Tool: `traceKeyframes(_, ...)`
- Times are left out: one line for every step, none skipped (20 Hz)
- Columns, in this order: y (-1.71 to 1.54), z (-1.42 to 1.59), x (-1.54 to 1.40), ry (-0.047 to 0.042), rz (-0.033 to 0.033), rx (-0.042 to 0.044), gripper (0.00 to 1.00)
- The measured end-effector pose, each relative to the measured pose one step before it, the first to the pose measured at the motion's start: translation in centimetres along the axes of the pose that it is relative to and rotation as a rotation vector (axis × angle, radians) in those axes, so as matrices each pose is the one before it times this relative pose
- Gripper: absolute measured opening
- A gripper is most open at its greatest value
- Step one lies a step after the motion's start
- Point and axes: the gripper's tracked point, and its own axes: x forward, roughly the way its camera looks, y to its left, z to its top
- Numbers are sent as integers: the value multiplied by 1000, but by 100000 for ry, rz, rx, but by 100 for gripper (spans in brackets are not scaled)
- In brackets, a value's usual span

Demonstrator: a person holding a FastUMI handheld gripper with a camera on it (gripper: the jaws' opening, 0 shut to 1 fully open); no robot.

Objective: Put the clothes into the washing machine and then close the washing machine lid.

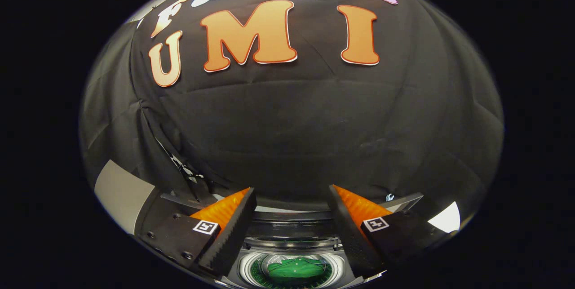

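My fingers (291, 217) are spread wide apart with nothing between them, held up above the washing machine (289, 239). Below and between them I look into the round drum (251, 267), and the green garment (294, 268) lies bunched at its bottom. So, as I judge it, the clothes part is done and the lid is what is left.

I can see a pale raised band (287, 209) just beyond my fingertips, at the back of the opening. It may be the lid standing open, but I cannot tell for sure from here.

What could go wrong: my fingers point mostly at the booth wall, not at the machine, so I have a poor view of the lid's edge. If I reach for it half blind, I could catch the rim of the opening instead or slip off the lid. If I push it past its balance point and let go, it could drop and slam. A fold of the garment riding up would stop the lid from seating, though right now the cloth sits low in the drum.

The garment is a crumpled mound, not laid out. Its long axis runs roughly across, from one finger toward the other, and it is wider than it is deep. I cannot tell which end is the collar or hem.
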Motion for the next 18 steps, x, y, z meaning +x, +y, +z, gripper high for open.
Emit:
traceKeyframes(-122, -106, 17, 427, 214, 362, 100)
traceKeyframes(36, -3, -194, -476, 169, 605, 100)
traceKeyframes(77, -6, 83, -191, -1, 62, 100)
traceKeyframes(11, -123, -56, -469, 142, -352, 100)
traceKeyframes(-56, 71, 46, -479, 62, -317, 100)
traceKeyframes(27, 27, -88, -626, 133, -71, 100)
traceKeyframes(27, -182, -149, -432, 272, -72, 100)
traceKeyframes(65, -109, -267, -545, 198, 218, 100)
traceKeyframes(3, -301, -612, -375, 181, 11, 100)
traceKeyframes(-156, -320, -502, -407, -80, -205, 100)
traceKeyframes(-129, -234, -680, -129, -184, -201, 100)
traceKeyframes(50, -229, -470, -207, -102, 172, 100)
traceKeyframes(-3, -151, -387, -109, -88, 105, 100)
traceKeyframes(50, -246, -392, -130, -127, 109, 100)
traceKeyframes(12, -233, -488, -200, -62, -124, 100)
traceKeyframes(18, -260, -596, -184, 47, -115, 100)
traceKeyframes(44, -312, -490, -118, 127, -100, 100)
traceKeyframes(31, -330, -540, 19, 126, -146, 100)
